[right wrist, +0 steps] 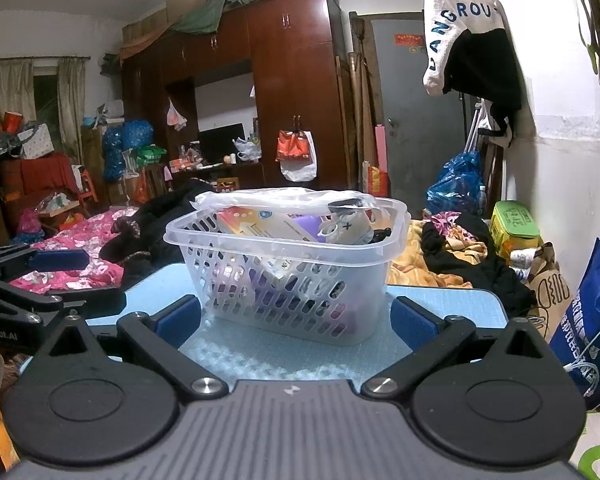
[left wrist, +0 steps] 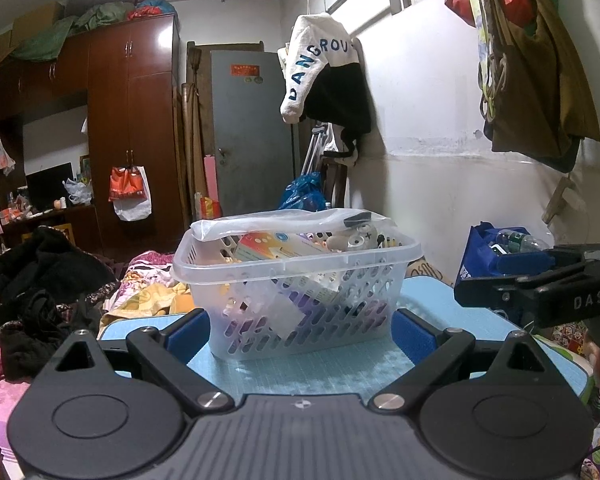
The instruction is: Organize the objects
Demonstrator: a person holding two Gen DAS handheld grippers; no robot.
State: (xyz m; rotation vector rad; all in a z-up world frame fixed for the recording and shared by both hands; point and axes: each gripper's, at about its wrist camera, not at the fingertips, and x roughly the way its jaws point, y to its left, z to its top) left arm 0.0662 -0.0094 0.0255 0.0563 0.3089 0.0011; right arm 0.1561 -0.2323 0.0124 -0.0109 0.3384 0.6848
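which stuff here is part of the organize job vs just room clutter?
Job: clear basket on the blue table, with a colourful box, plastic bag and small toy inside; left gripper and right gripper, both open.

Clutter: hanging jacket, wardrobe, blue tote, bedding.

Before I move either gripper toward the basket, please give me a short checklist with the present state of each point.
1. Left gripper jaws open and empty: ok.
2. Right gripper jaws open and empty: ok.
3. Basket upright on the blue table: ok.
4. Basket rim free to grasp: not ok, a plastic bag drapes over it.
5. Items inside stable: cannot tell.
6. Grippers apart from each other: ok.
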